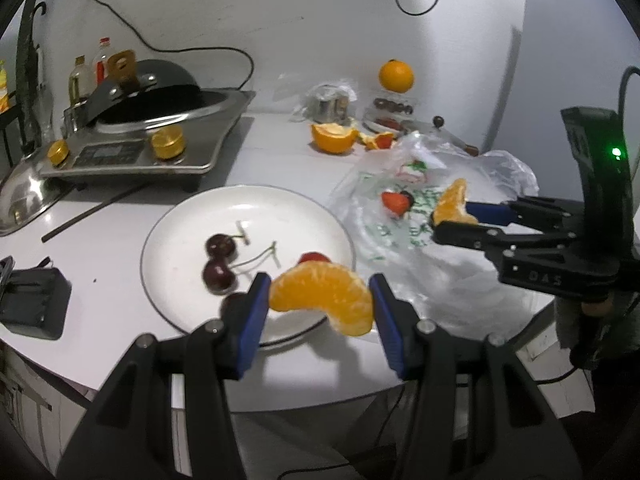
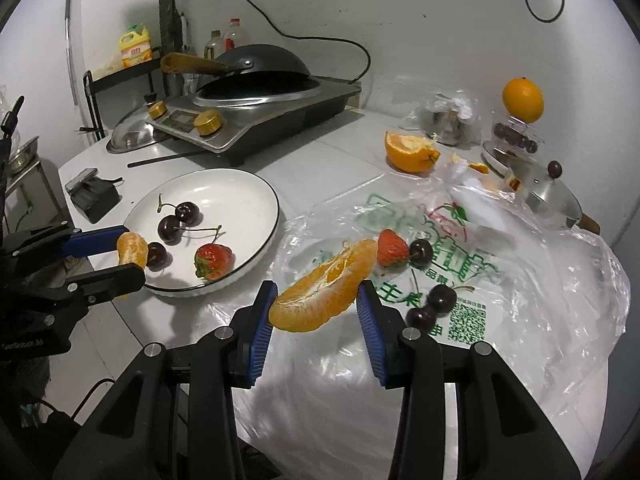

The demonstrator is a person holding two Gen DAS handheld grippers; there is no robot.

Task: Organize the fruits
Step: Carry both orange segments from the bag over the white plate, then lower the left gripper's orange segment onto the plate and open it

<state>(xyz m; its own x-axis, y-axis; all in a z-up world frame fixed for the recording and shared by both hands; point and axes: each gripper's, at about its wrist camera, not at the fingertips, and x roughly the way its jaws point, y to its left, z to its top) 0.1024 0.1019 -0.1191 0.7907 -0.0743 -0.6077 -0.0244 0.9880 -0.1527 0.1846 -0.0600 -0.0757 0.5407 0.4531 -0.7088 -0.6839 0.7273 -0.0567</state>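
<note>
My left gripper (image 1: 320,304) is shut on an orange segment (image 1: 324,294) and holds it over the near rim of the white plate (image 1: 192,216). The plate holds three dark cherries (image 2: 178,220) and a strawberry (image 2: 213,261). My right gripper (image 2: 316,308) is shut on a second orange segment (image 2: 324,288) above the clear plastic bag (image 2: 540,280). On the bag lie a strawberry (image 2: 392,248) and several cherries (image 2: 440,298). The right gripper also shows in the left wrist view (image 1: 452,220), the left gripper in the right wrist view (image 2: 132,256).
An induction cooker with a black wok (image 2: 256,92) stands at the back left. A peeled half orange (image 2: 410,152), a whole orange (image 2: 523,100) on a clear box, a pot lid (image 2: 544,192) and a black device (image 2: 94,194) sit around the counter.
</note>
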